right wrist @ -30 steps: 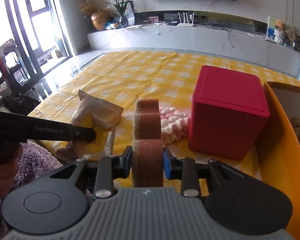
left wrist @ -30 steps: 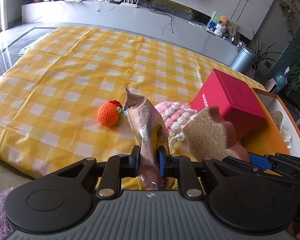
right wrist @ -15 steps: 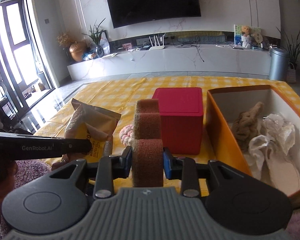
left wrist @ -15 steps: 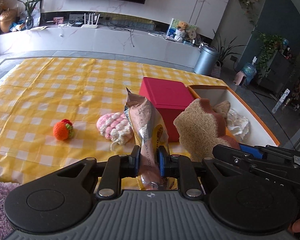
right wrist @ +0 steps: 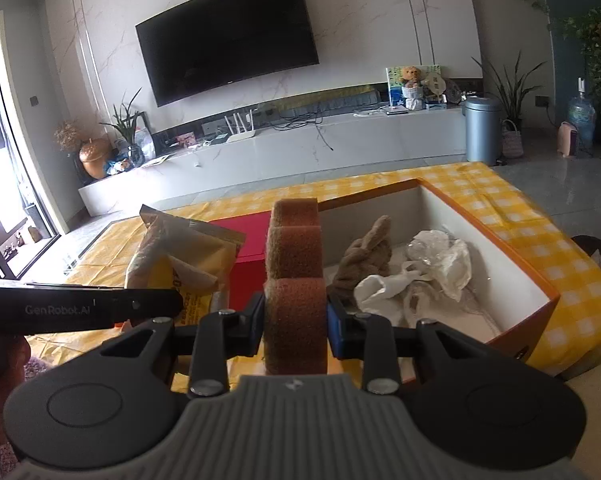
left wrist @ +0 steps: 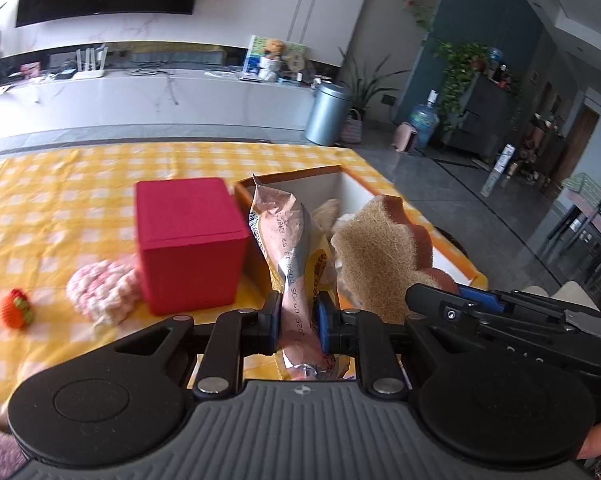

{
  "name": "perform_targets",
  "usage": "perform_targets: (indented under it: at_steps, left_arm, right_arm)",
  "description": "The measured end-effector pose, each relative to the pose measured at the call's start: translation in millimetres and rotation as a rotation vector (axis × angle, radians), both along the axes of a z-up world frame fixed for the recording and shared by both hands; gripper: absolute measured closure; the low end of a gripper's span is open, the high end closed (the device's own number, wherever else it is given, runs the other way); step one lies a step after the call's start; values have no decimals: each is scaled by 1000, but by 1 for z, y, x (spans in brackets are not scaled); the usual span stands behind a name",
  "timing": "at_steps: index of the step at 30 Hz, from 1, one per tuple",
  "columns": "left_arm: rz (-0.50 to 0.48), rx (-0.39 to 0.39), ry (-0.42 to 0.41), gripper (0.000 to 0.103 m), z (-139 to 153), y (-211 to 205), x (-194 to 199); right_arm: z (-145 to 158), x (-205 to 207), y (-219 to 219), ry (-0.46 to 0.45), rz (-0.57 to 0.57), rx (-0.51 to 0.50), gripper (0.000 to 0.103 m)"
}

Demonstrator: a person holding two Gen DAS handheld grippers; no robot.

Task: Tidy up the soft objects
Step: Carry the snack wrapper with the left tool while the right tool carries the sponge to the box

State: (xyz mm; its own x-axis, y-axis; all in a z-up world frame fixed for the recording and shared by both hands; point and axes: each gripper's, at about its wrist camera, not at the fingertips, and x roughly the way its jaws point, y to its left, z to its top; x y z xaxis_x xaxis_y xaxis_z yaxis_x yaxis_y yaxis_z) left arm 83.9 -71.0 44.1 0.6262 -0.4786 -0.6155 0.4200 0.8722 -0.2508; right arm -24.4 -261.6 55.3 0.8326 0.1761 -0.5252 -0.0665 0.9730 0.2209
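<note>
In the left wrist view, the left gripper [left wrist: 298, 322] had its jaws clamped on a crinkled pink-and-silver foil snack packet [left wrist: 290, 252], held upright in front of the near end of the open orange-walled, white-lined box [left wrist: 288, 174]. A red cube-shaped box [left wrist: 188, 246] stood on the yellow-and-white checked cloth [left wrist: 60, 184] just left of that bin, with a pink-and-white crocheted piece [left wrist: 102, 290] touching its base and a small orange knitted fruit [left wrist: 15, 307] farther left.

In the right wrist view, the right gripper [right wrist: 294, 330] was closed on a brown loofah-faced sponge [right wrist: 294, 264], poised at the bin's near edge. Inside lay a tan plush toy [right wrist: 364, 260] and crumpled white plastic wrap [right wrist: 432, 268].

Judging by this, some items were already binned, two were in transit, and the crocheted piece and knitted fruit remained on the cloth.
</note>
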Motion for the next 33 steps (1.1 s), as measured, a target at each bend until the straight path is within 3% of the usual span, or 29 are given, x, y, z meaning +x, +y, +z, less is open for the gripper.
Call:
perform_targets:
  at_steps: [14,22,33]
  left_arm:
    - [-151,-18,26,83,5,-81,61]
    - [-193,10,90,83,-19,-119,91]
    - [-204,75,287,83,-75,-142,108]
  right_arm:
    - [13,30,-70,-24,-106,-103,72]
    - [-2,55,-103,60,-152,-121,72]
    - [-50,97,-117,272,-147,-150,72]
